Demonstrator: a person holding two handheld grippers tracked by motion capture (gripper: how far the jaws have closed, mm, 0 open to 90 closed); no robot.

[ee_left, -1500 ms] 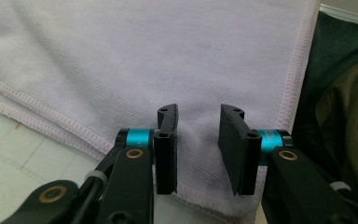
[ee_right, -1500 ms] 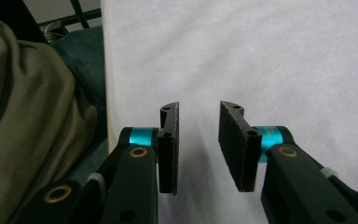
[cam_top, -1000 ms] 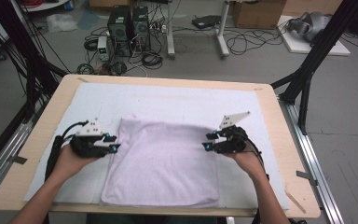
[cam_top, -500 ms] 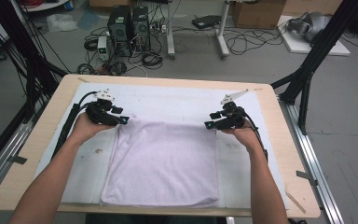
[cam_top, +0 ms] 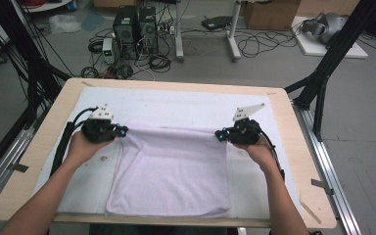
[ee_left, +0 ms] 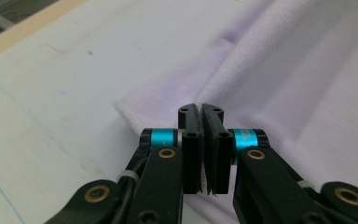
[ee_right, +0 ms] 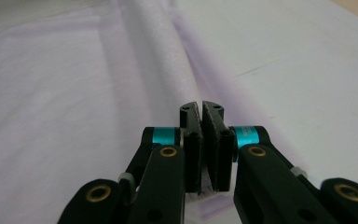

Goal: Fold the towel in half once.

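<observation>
Both grippers have drawn nearer the person since half a second ago, and their jaws have just been closing. Lavender towel: lies flat on the white cover, mid-table, its long axis running from the person toward the far edge, the far edge lifted into a ridge. Left gripper: clamped on the towel's far left corner. Right gripper: clamped on the far right corner. Wooden table: carries the cover. Floor beyond: computer towers, loose cables.
</observation>
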